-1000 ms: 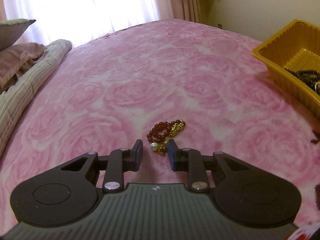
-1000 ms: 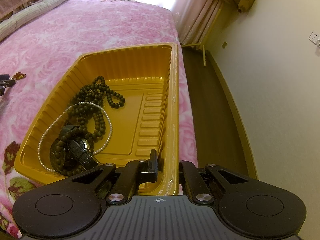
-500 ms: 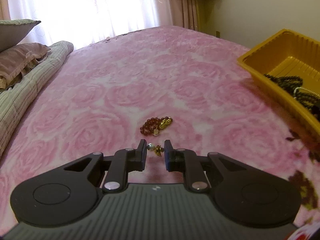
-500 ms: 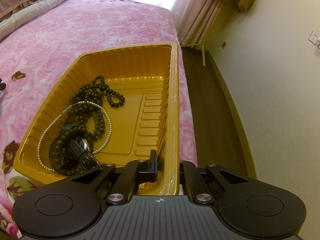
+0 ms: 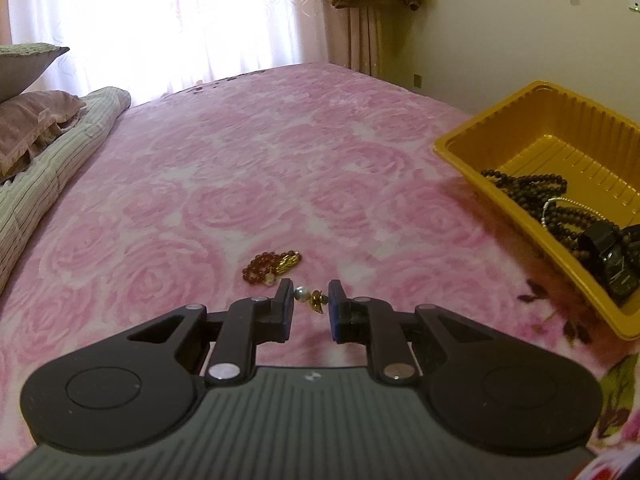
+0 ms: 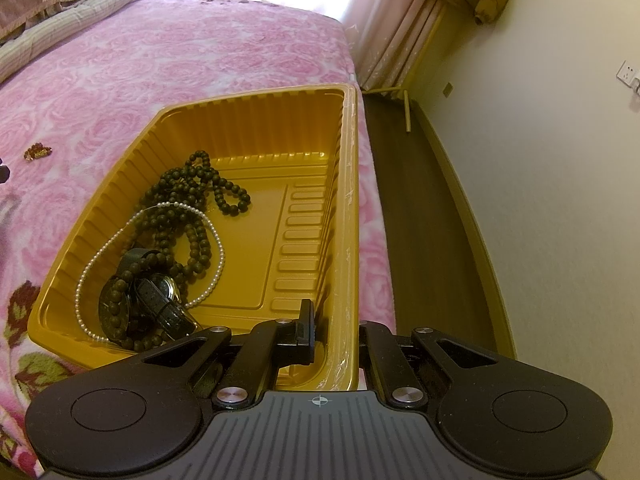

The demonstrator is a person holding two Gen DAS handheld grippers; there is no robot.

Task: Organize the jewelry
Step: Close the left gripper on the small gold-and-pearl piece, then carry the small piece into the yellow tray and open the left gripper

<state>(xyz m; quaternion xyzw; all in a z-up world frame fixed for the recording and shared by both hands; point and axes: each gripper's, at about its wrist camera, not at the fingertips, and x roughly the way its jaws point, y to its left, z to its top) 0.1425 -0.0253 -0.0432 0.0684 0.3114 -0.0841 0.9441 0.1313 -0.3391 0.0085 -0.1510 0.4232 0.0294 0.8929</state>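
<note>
My left gripper [image 5: 310, 304] is shut on a small pearl-and-gold earring [image 5: 308, 298], held just above the pink rose bedspread [image 5: 280, 160]. A red bead bracelet with a gold charm [image 5: 272, 266] lies on the bedspread just beyond the fingertips, and shows small in the right wrist view [image 6: 37, 151]. To the right stands the yellow tray [image 5: 492, 110]. My right gripper [image 6: 334, 320] is shut on the tray's near right wall [image 6: 348, 216], one finger inside and one outside. In the tray lie dark wooden beads [image 6: 188, 192], a pearl necklace [image 6: 216, 240] and a black watch [image 6: 160, 300].
A folded striped quilt [image 5: 48, 168] and pillows [image 5: 28, 120] lie at the bed's far left. The tray sits close to the bed's right edge, with dark floor [image 6: 420, 220] and a wall beyond it. Curtains [image 5: 180, 12] hang behind the bed.
My left gripper has closed on the pearl-and-gold earring, lifted it off the bedspread and swung right, bringing the tray further into view. The bracelet stays put. The right gripper has not moved.
</note>
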